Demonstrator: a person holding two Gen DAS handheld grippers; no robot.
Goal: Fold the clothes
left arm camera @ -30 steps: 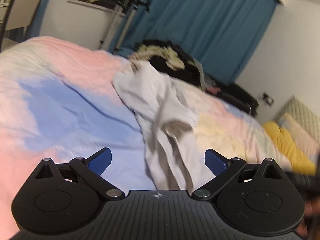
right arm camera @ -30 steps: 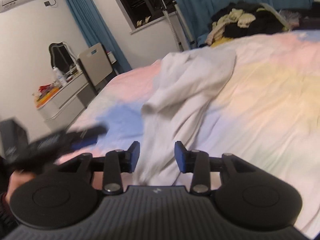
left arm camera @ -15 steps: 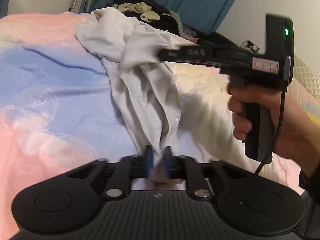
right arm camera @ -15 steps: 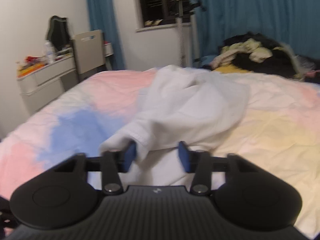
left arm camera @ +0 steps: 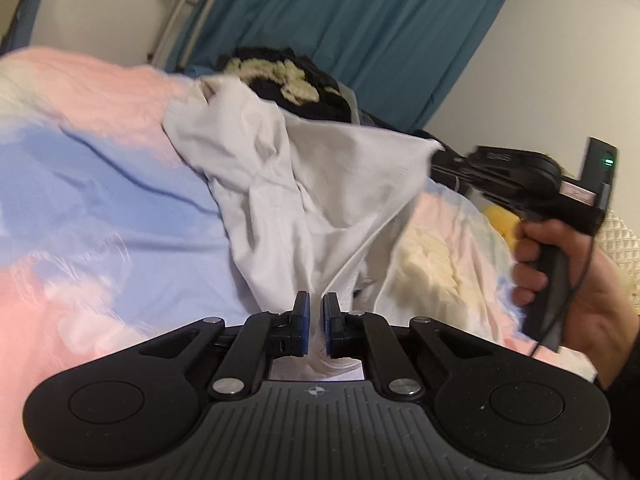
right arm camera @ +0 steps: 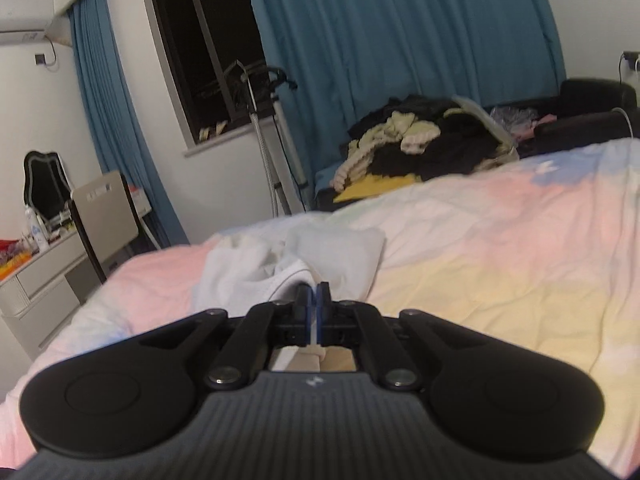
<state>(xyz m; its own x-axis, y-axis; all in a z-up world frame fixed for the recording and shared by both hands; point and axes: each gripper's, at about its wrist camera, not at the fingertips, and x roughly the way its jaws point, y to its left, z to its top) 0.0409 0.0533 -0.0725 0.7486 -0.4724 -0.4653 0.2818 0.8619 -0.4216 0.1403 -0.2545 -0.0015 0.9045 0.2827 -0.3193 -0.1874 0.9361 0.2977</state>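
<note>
A pale grey-white garment (left arm camera: 304, 184) lies crumpled on a pastel pink, blue and yellow bedspread (left arm camera: 100, 216). My left gripper (left arm camera: 315, 320) is shut on the garment's near edge, cloth pinched between the blue pads. My right gripper (left arm camera: 434, 156) shows in the left wrist view, shut on another corner of the garment and holding it up off the bed to the right. In the right wrist view the right gripper (right arm camera: 313, 304) is shut on a fold of the same garment (right arm camera: 288, 264), which trails away over the bedspread (right arm camera: 500, 248).
A pile of dark and cream clothes (right arm camera: 424, 140) lies beyond the bed's far edge, in front of blue curtains (right arm camera: 400, 40). A stand (right arm camera: 276, 136) is by the window. A dresser (right arm camera: 40, 276) and chair (right arm camera: 108, 216) stand left. A yellow pillow (left arm camera: 500, 220) lies right.
The right gripper has closed on the garment and pulled its corner out to the right and up. The left gripper stays shut on the near edge. The cloth is now spread between them.
</note>
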